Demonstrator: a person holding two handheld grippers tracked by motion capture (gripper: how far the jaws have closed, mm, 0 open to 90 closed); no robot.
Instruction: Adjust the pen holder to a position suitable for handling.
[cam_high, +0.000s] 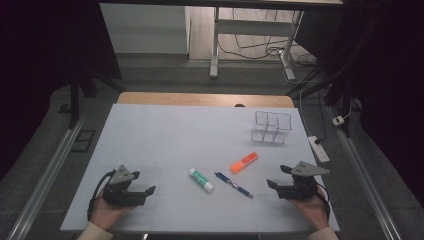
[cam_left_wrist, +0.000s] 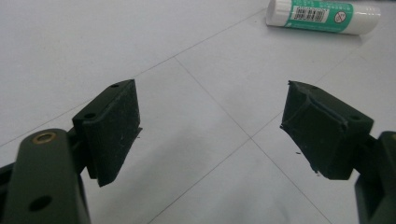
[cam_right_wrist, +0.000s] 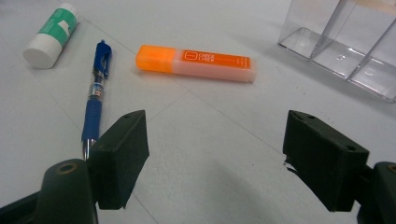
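Table surface: a pale grey-white board (cam_high: 165, 135) over a wooden top. Clear plastic compartmented organiser (cam_high: 270, 127) stands at far right, nothing in it. Left black two-jaw gripper (cam_high: 144, 183) rests at the near left, jaws spread wide, gripping nothing. Right black two-jaw gripper (cam_high: 278, 176) rests at the near right, jaws equally wide, nothing between them. Between the grippers lie a blue ballpoint pen (cam_high: 233, 184), an orange rectangular highlighter (cam_high: 244, 162) and a green-and-white glue stick (cam_high: 201, 180), all apart from each other.

Left hand-held gripper (cam_high: 144, 189) low near the table edge, jaws apart, right hand-held gripper (cam_high: 278, 176) likewise
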